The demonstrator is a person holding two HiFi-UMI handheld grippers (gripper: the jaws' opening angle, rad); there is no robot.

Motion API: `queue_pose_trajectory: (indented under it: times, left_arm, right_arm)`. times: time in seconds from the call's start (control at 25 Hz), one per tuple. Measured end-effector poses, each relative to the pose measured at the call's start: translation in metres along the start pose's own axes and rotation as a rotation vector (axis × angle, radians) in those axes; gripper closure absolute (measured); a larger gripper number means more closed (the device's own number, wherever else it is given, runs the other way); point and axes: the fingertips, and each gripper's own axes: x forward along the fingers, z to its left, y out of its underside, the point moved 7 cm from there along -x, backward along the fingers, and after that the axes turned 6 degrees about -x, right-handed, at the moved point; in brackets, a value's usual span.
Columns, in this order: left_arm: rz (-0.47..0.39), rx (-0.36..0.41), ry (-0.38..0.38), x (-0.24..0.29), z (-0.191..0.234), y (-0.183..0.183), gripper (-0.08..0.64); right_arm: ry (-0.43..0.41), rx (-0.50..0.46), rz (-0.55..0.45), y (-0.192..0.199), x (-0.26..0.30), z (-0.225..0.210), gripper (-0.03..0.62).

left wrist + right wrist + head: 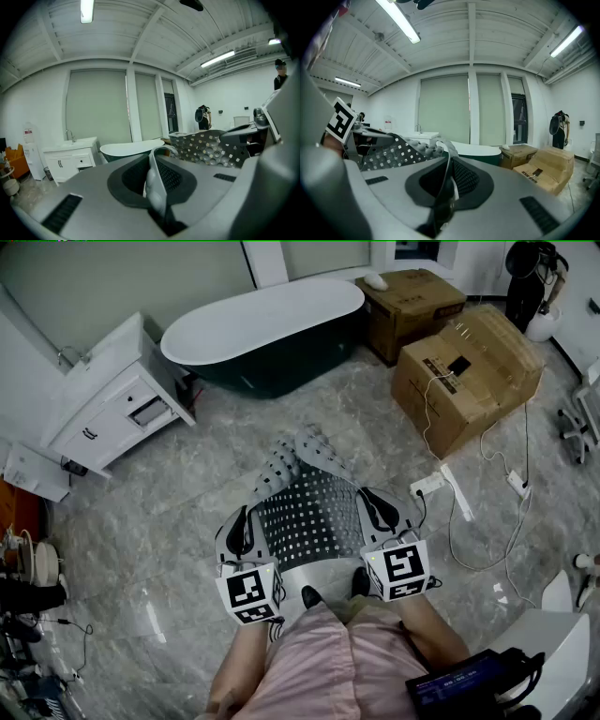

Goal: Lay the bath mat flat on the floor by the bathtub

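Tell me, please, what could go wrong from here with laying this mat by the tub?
1. The left tool and right tool each pinch only a thin edge of the mat, so it could slip free.
2. The mat's far end is curled and may land folded.
3. The tub is some way ahead, and the power strip on the floor at the right could trip you.

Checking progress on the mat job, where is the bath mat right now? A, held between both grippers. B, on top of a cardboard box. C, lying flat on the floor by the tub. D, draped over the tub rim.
A: the left gripper and right gripper are each shut on a side edge of the bath mat, with bare floor between it and the bathtub.
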Motion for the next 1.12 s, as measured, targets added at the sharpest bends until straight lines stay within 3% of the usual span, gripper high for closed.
queue_pose_trajectory:
  times: [0.64, 0.88, 1.12]
  left_arm:
    - [0.027, 0.021, -0.002, 0.008, -0.036, 0.004, 0.522]
    - [0.043, 0.028, -0.023, 0.023, -0.070, 0.001, 0.522]
    - [0.079, 0.023, -0.043, 0.032, -0.061, 0.011, 0.522]
  right_arm:
    - [0.002, 0.045, -0.009, 0.018, -0.017, -0.040, 0.561]
    - [-0.008, 0.068, -0.003, 0.030, -0.017, -0.084, 0.561]
    - [-0.021, 0.087, 0.027, 0.039, 0.001, -0.088, 0.561]
